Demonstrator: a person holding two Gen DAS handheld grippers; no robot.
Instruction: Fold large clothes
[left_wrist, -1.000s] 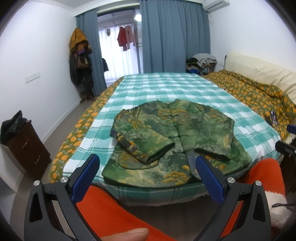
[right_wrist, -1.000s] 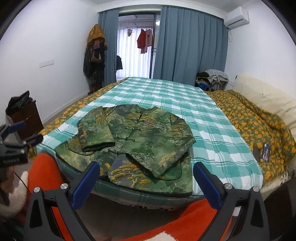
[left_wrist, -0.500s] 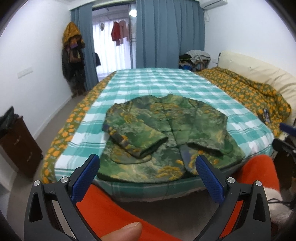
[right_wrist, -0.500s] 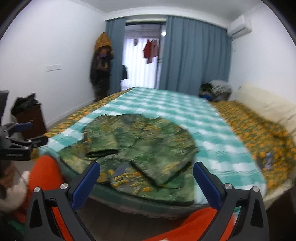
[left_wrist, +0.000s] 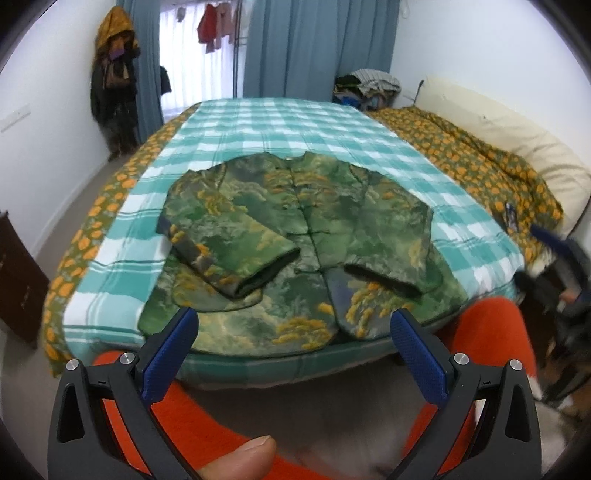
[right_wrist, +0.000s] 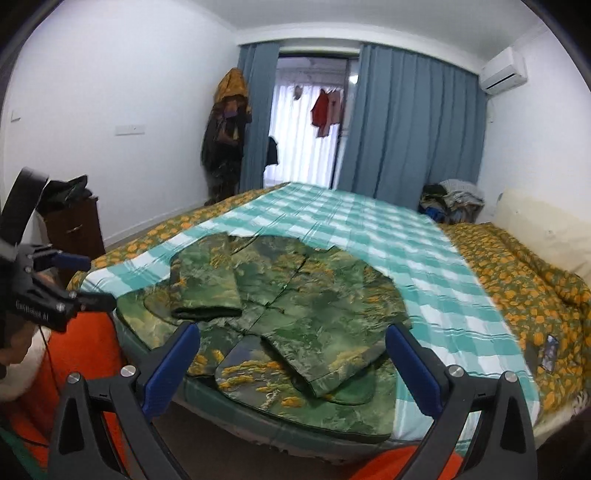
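L claw (left_wrist: 295, 334) spread wide, holds nothing. R claw (right_wrist: 293, 349) same, empty. Both short of bed (left_wrist: 258, 122) edge. Green camo-print jacket (left_wrist: 295, 236) flat on checked sheet, 12 o'clock from claws, sleeves folded across front.

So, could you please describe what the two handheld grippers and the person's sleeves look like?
Both the left gripper and the right gripper have matte black triangular-cutout frames with silver screw heads and blue finger pads. White lettering, too blurred to read, marks the left gripper's side in the right wrist view. The sleeves are bright orange.
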